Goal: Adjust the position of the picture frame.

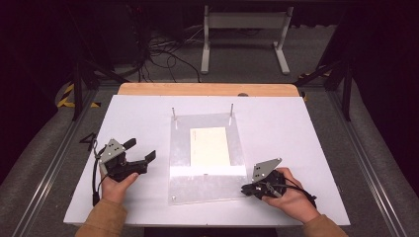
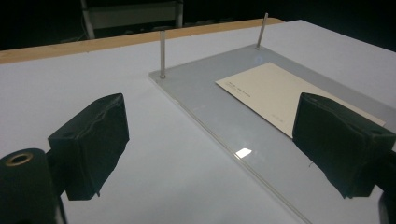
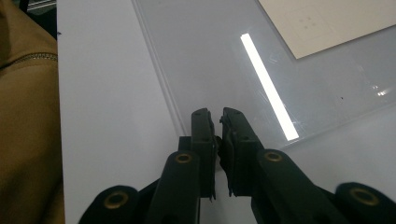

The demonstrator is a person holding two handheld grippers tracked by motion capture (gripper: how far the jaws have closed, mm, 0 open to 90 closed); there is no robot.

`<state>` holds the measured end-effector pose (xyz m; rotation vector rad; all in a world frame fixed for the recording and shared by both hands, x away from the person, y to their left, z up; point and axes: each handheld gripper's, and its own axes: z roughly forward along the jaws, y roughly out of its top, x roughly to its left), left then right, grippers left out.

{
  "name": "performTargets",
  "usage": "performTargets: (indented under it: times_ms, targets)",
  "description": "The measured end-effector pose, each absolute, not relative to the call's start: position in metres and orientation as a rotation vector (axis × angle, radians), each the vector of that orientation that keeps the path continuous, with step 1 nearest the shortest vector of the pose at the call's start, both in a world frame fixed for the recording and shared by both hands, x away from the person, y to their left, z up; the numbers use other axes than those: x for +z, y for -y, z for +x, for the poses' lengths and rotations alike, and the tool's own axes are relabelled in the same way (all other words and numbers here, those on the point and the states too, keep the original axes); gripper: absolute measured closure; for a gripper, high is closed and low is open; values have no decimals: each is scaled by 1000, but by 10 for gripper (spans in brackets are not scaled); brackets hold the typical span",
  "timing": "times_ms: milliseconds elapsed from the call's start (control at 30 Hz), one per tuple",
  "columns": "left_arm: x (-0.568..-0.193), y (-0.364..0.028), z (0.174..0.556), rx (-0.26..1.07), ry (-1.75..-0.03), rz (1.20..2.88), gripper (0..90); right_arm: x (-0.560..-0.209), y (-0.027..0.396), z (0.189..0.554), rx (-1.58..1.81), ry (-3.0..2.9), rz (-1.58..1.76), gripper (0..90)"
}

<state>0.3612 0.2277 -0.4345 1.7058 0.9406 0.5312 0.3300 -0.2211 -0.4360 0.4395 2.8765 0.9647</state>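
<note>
A clear acrylic plate [image 1: 207,185] lies flat in the middle of the white board, with two thin metal pins [image 1: 173,113] upright at its far corners. A cream card [image 1: 209,146] rests on the plate. My left gripper [image 1: 140,150] is held left of the plate, jaws wide open and empty; in the left gripper view its pads [image 2: 93,144] frame the plate [image 2: 224,116], the pins [image 2: 162,53] and the card [image 2: 275,91]. My right gripper [image 1: 245,189] is shut at the plate's near right corner. Its tips [image 3: 217,116] lie at the plate's edge [image 3: 163,88], nothing between them.
The white board [image 1: 296,138] sits on a wooden tabletop [image 1: 207,89] that shows at the back. Metal rails [image 1: 365,168] run along both sides. A white stand [image 1: 244,29] and loose cables [image 1: 163,54] are on the floor behind. A tan sleeve [image 3: 23,116] is beside my right gripper.
</note>
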Motion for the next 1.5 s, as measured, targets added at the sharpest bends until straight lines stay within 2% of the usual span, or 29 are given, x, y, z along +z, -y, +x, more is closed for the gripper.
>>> performTargets:
  times_ms: [400, 867, 1300, 1367, 1400, 1500]
  targets:
    - [-434, -229, 361, 522, -942, 1701, 109, -434, 212, 305, 931, -2949, 292, 833]
    - [-435, -224, 360, 509, -931, 1721, 109, -433, 207, 293, 909, -2996, 213, 833]
    - [-438, -213, 340, 474, -830, 1862, 117, -433, 207, 291, 935, -3029, 214, 828]
    - [-439, -213, 341, 472, -832, 1866, 129, -433, 208, 291, 957, -3028, 221, 822]
    - [-439, -212, 342, 462, -833, 1867, 134, -426, 212, 294, 1100, -2972, 267, 739]
    - [-439, -211, 342, 463, -827, 1873, 146, -413, 220, 296, 1252, -2835, 317, 703]
